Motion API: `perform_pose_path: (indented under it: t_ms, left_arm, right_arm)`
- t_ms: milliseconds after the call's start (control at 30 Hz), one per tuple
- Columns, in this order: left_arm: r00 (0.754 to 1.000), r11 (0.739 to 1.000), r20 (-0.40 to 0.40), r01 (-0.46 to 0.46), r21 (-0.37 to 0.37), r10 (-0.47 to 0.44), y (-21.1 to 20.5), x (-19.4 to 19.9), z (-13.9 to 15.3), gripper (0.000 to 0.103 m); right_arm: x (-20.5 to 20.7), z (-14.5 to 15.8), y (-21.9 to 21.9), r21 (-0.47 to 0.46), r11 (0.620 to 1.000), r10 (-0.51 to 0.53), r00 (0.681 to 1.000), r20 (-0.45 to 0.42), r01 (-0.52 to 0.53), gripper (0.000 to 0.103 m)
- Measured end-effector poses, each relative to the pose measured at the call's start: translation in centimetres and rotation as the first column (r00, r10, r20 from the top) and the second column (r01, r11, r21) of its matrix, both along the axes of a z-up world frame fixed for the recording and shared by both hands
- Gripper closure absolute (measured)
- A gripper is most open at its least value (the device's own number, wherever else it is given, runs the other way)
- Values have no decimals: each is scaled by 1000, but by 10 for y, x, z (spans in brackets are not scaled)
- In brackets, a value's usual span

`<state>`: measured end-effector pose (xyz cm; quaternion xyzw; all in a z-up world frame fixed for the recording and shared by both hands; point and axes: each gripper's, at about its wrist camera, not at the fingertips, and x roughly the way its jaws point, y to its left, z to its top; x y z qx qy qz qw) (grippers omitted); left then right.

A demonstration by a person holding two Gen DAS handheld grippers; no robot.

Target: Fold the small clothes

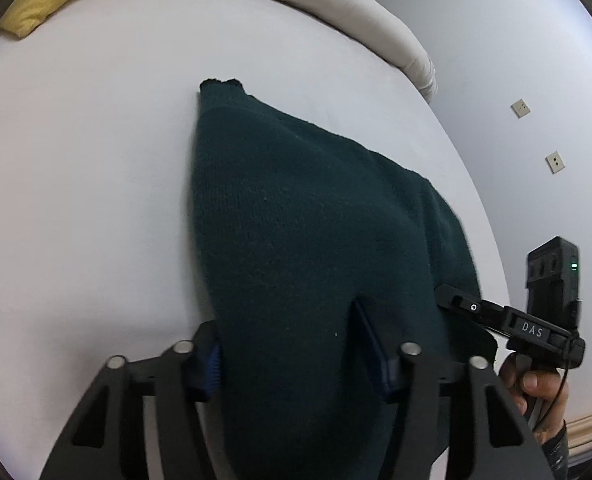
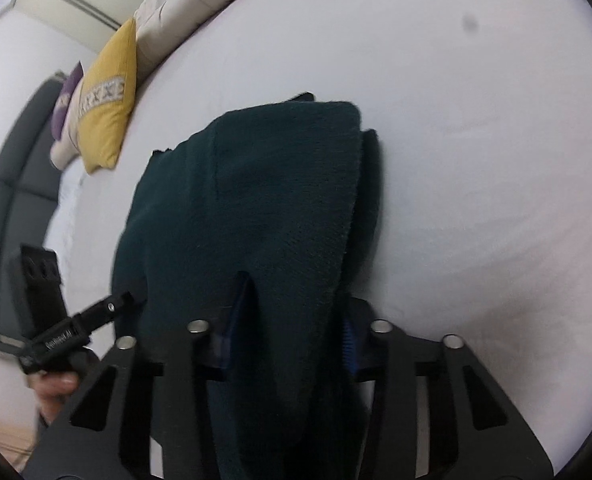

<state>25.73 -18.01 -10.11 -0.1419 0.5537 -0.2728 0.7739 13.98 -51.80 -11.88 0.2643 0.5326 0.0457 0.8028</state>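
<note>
A dark green knitted sweater (image 1: 296,220) lies partly folded on a white bed sheet (image 1: 76,180). In the left wrist view my left gripper (image 1: 288,344) has its blue-padded fingers (image 1: 375,348) on either side of the sweater's near edge, with cloth between them. The right gripper shows at the right (image 1: 507,320), at the sweater's other corner. In the right wrist view my right gripper (image 2: 292,332) holds the sweater (image 2: 264,200) between its fingers (image 2: 232,332); a folded layer lies on top. The left gripper (image 2: 76,332) shows at the left.
A yellow cushion (image 2: 104,120) and a purple one (image 2: 68,100) lean on a grey headboard (image 2: 12,168). A cream duvet (image 1: 335,4) is bunched at the far side of the bed. A wall with sockets (image 1: 519,108) stands beyond the bed edge.
</note>
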Motion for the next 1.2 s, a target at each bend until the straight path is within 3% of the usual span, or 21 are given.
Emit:
perform_pose_path:
  t_ms: [100, 233, 333, 533, 700, 833, 1000, 1133, 1200]
  left_arm:
    - [1000, 1000, 4, 0, 15, 0, 0, -1, 3, 57]
    - [999, 996, 45, 8, 86, -12, -8, -8, 18, 64]
    - [998, 993, 68, 9, 121, -18, -5, -19, 33, 67]
    - [986, 983, 163, 0, 181, -30, 37, -54, 74, 67]
    - [975, 976, 217, 3, 216, -51, 96, -93, 105, 66]
    - [973, 974, 229, -19, 228, -34, 146, -120, 111, 66]
    - [977, 974, 213, -54, 220, 6, 190, -136, 89, 66]
    - [985, 971, 170, -59, 232, 20, 207, -135, 56, 64]
    - [991, 967, 130, -67, 244, 35, 210, -129, 34, 59]
  right_arm:
    - [-3, 15, 19, -140, 990, 31, 999, 13, -28, 80]
    - [-3, 37, 56, -374, 925, 69, 998, 4, -62, 83]
    - [-7, 53, 74, -443, 895, 68, 998, 13, -55, 83]
    - [-38, 98, 118, -463, 881, 142, 988, 65, -96, 84]
    - [-74, 135, 167, -391, 911, 200, 970, 135, -133, 84]
    - [-98, 148, 209, -333, 923, 254, 953, 162, -190, 84]
    - [-111, 137, 254, -301, 924, 295, 941, 168, -236, 83]
    - [-111, 106, 254, -220, 945, 277, 950, 143, -243, 83]
    - [-106, 79, 247, -180, 954, 261, 959, 113, -239, 83]
